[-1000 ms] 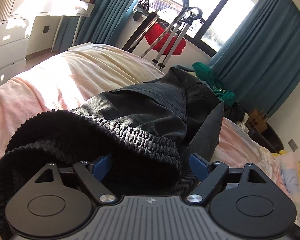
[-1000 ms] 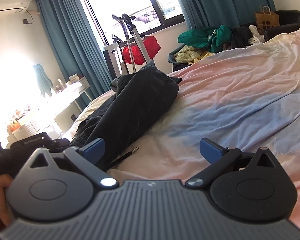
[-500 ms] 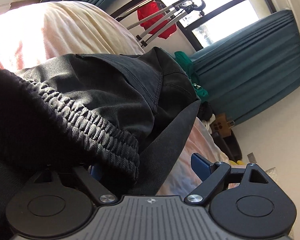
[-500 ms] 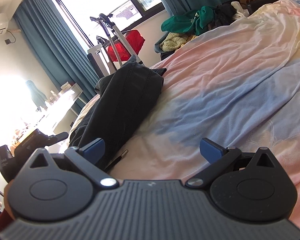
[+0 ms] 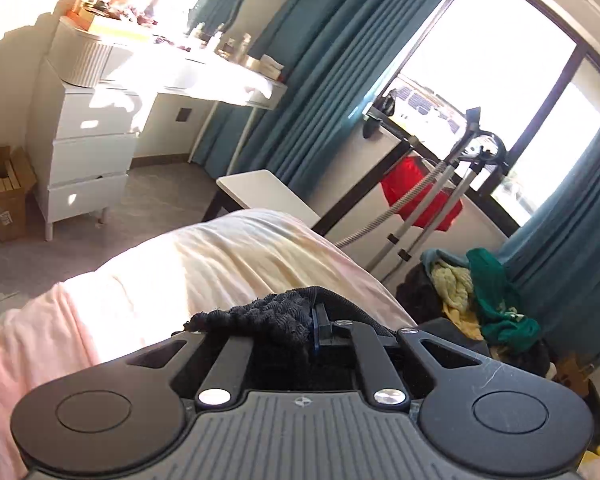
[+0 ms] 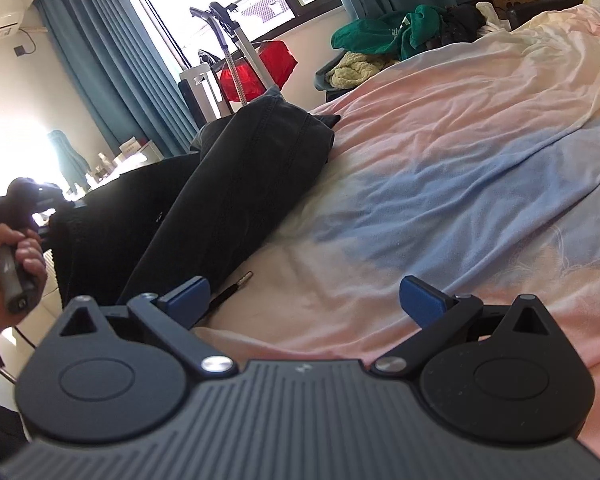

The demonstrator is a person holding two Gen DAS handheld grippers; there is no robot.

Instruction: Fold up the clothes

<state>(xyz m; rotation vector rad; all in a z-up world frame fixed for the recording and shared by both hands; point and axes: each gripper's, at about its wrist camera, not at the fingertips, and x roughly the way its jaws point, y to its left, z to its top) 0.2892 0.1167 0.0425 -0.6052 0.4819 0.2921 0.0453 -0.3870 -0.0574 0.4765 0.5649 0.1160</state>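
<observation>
Left wrist view: the left hand-held gripper has just closed and now pinches the ribbed waistband of the dark trousers, lifted above the bed. Keep that pinch firm and carry the waistband across smoothly, so the cloth follows without bunching

Right wrist view: the right hand-held gripper hangs with jaws wide, holding nothing, near the trousers lying on the bed's left side. It should catch the waistband's other corner to keep the fold square
</observation>
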